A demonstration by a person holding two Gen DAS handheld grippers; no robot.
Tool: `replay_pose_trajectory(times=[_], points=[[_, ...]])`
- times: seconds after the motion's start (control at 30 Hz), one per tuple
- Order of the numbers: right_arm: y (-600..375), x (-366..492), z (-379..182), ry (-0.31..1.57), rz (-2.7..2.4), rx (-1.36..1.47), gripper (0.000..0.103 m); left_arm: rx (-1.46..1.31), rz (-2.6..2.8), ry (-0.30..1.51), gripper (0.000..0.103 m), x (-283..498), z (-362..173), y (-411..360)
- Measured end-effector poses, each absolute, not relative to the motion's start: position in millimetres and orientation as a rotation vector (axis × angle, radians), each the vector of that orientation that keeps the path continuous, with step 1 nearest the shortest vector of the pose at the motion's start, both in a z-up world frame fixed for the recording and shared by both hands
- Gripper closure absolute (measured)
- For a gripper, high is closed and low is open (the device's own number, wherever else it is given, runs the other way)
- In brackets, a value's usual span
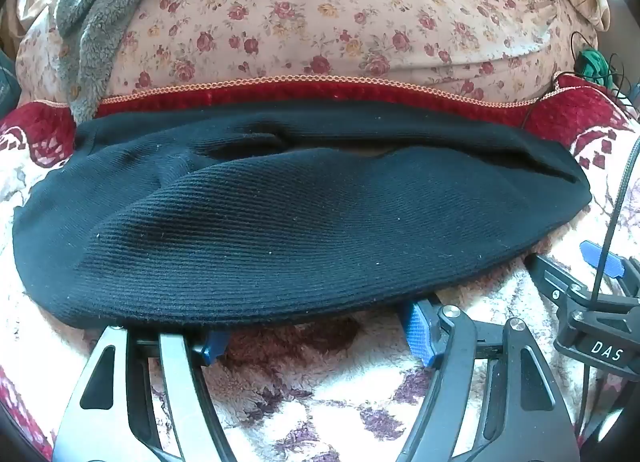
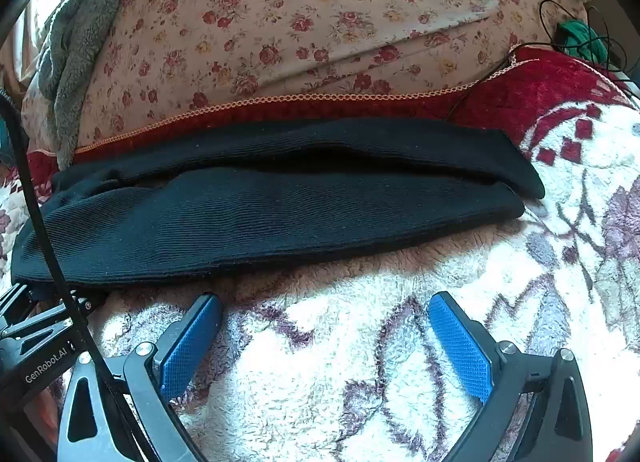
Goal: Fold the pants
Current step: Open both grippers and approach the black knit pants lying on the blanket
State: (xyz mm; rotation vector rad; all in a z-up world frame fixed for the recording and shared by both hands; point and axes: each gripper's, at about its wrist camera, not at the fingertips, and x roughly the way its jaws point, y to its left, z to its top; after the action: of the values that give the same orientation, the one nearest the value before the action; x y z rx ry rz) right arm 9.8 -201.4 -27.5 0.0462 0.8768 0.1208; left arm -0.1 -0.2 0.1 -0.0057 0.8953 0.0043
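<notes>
Both jaws gape wide: left gripper (image 1: 316,336) seemingly touching the black pants' (image 1: 280,222) hem, right gripper (image 2: 324,336) empty over the fleece blanket (image 2: 320,382).

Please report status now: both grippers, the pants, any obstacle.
Left gripper open at pants' near edge. Right gripper open, short of it. Black pants folded on blanket. Nothing in the way.
</notes>
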Motion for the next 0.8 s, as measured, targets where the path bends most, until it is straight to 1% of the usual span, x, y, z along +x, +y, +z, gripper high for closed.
replay_pose_trajectory(times=[0.17, 0.2, 0.3, 0.47, 0.53, 0.63, 0.73, 0.8], points=[[-205, 22, -30, 0.891, 0.132, 0.038, 0.000, 0.001, -0.005, 0.899, 0.032, -6, 4, 1], [-206, 19, -28, 0.857, 0.138, 0.036, 0.000, 0.000, -0.009, 0.898, 0.032, -9, 5, 2], [-205, 14, -27, 0.867, 0.151, 0.036, 0.000, 0.009, -0.016, 0.889, 0.032, -22, 9, 5], [-213, 22, -27, 0.944, 0.187, 0.100, 0.000, 0.042, -0.018, 0.853, 0.032, -40, 19, 5], [-218, 20, -25, 0.939, 0.193, 0.157, 0.000, 0.024, -0.020, 0.845, 0.032, -45, 23, 9], [-229, 8, -25, 0.891, 0.190, 0.293, 0.004, 0.007, -0.014, 0.844, 0.032, -48, 29, 16], [-227, -1, -20, 0.885, 0.193, 0.305, 0.016, 0.011, -0.005, 0.827, 0.032, -53, 34, 21], [-223, -9, -15, 0.886, 0.227, 0.294, 0.017, 0.010, 0.002, 0.813, 0.032, -56, 39, 25]])
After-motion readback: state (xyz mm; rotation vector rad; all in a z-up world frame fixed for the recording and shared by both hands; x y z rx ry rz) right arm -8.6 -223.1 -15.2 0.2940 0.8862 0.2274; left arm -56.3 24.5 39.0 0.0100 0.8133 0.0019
